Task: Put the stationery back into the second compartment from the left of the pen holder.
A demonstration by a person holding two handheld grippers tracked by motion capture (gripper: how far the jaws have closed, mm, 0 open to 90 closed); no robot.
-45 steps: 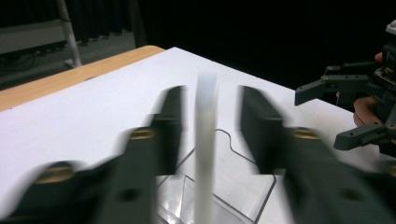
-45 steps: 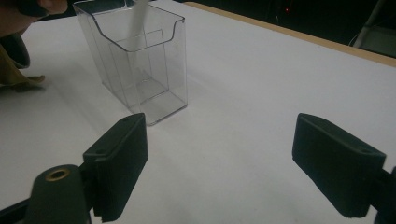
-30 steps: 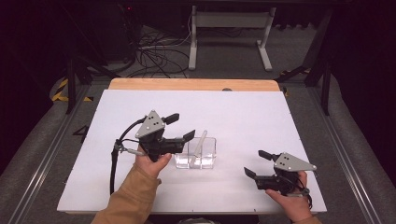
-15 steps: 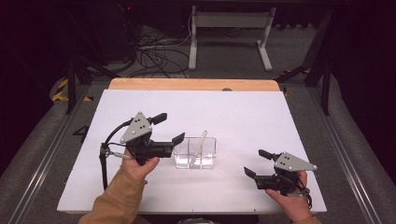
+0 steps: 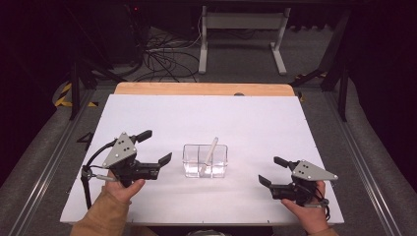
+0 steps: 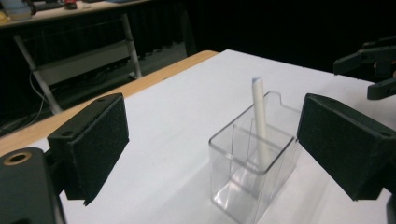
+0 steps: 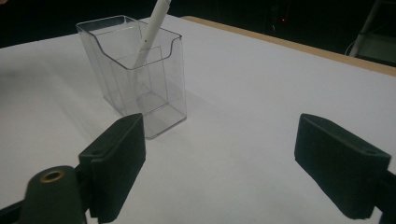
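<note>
A clear plastic holder [image 5: 205,161] with inner dividers stands near the middle of the white table. A white pen [image 5: 210,151] leans inside it, tip down. The left gripper view has the holder [image 6: 252,161] and pen [image 6: 259,122] just ahead of my jaws. My left gripper [image 5: 154,146] is open and empty, a short way left of the holder. Farther to the right, near the front edge, my right gripper [image 5: 273,170] is open and empty too. Its view has the holder [image 7: 135,70] and pen [image 7: 152,29] to the upper left.
A white sheet [image 5: 206,123] covers the table, with a wooden strip [image 5: 201,89] along its far edge. Beyond stand a metal frame [image 5: 241,29] and tangled cables [image 5: 162,54] on the dark floor. Rails [image 5: 49,157] run along both sides.
My left gripper has drawn back to the left, away from the holder, and the pen stays inside. The right gripper has not moved.
</note>
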